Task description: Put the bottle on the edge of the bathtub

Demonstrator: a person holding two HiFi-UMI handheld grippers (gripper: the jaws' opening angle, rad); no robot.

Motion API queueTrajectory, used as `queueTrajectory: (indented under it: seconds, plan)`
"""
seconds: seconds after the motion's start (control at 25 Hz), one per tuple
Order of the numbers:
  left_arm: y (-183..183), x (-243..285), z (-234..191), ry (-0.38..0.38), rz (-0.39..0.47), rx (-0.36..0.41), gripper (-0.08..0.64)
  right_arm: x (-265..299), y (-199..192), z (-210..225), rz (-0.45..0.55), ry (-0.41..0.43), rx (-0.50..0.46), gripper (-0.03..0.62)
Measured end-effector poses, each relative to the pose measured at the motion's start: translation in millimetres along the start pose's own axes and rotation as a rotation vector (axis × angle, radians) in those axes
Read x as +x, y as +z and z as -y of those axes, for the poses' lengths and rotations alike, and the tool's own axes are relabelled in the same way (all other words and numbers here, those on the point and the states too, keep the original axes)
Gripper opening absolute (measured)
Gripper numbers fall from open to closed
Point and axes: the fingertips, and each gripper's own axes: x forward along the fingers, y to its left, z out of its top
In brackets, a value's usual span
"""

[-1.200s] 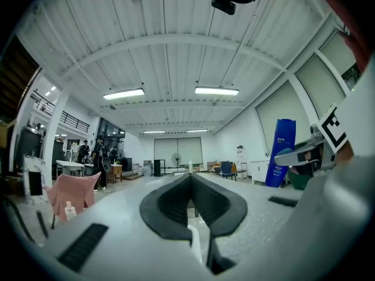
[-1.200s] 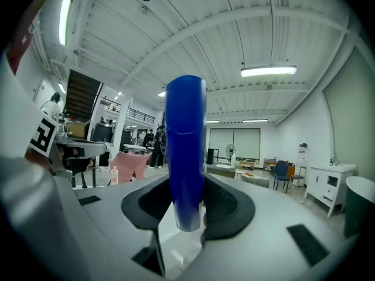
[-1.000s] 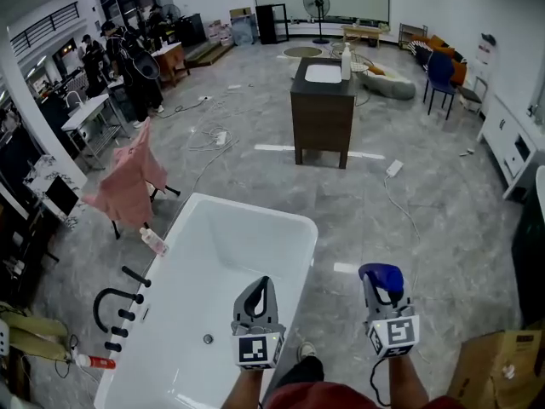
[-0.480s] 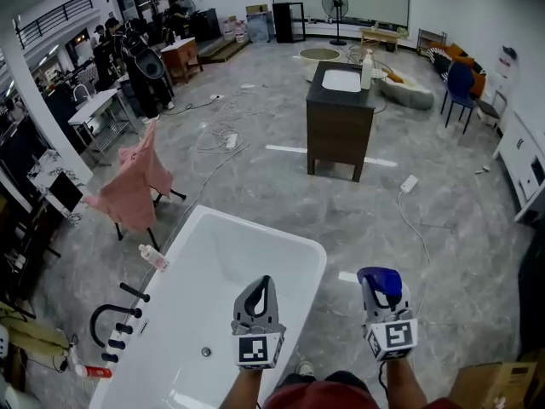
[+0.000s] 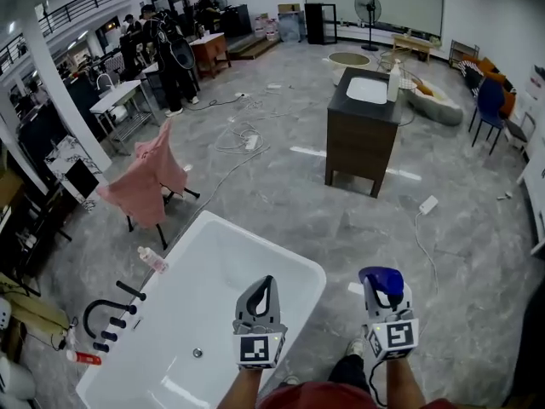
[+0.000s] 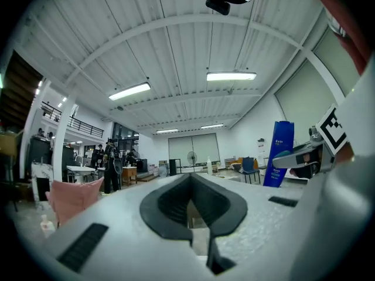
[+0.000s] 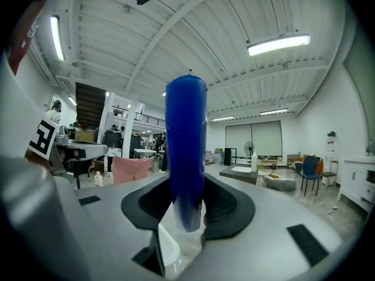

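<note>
A blue bottle [image 5: 381,276] stands upright between the jaws of my right gripper [image 5: 382,295], which is shut on it above the grey floor, just right of the tub. In the right gripper view the blue bottle [image 7: 186,157] fills the middle, and the right gripper [image 7: 188,212] clamps its lower part. The white bathtub [image 5: 255,235] lies at lower left. My left gripper [image 5: 265,285] hovers over the tub's near right side, shut with nothing in it. The left gripper view shows the left gripper [image 6: 191,183] with its tips together, and the blue bottle [image 6: 280,154] off to the right.
A small pinkish bottle [image 5: 153,260] lies on the floor left of the tub, near a black floor faucet [image 5: 106,309]. A pink cloth [image 5: 145,177] hangs over a chair. A dark vanity cabinet [image 5: 362,135] stands further ahead. Cables trail across the floor; people stand at the far left.
The head view has swung left, so the vanity and tub sit further right in the picture. Both grippers keep their places and the bottle stays gripped.
</note>
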Motion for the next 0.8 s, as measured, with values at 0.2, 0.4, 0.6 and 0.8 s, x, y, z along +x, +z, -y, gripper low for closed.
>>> queueTrajectory:
  seconds: [0.2,0.4,0.6,0.8]
  plan:
    - [-3.9,60.6,36.0,0.080,-0.026,-0.009,0.005,42.4,2.7,71.0,0.009,0.076,-0.031,0.152]
    - [6.0,116.8,70.4,0.163,-0.007,-0.004,0.005,73.7,1.3,133.1,0.014,0.151,-0.060,0.152]
    - [3.9,150.2,100.2,0.213,-0.022,0.007,0.005,94.1,-5.3,180.2,0.022,0.191,-0.039,0.152]
    - [-6.4,171.1,107.1,0.241,-0.047,0.015,0.005,121.1,-12.3,198.6,0.023,0.223,-0.019,0.152]
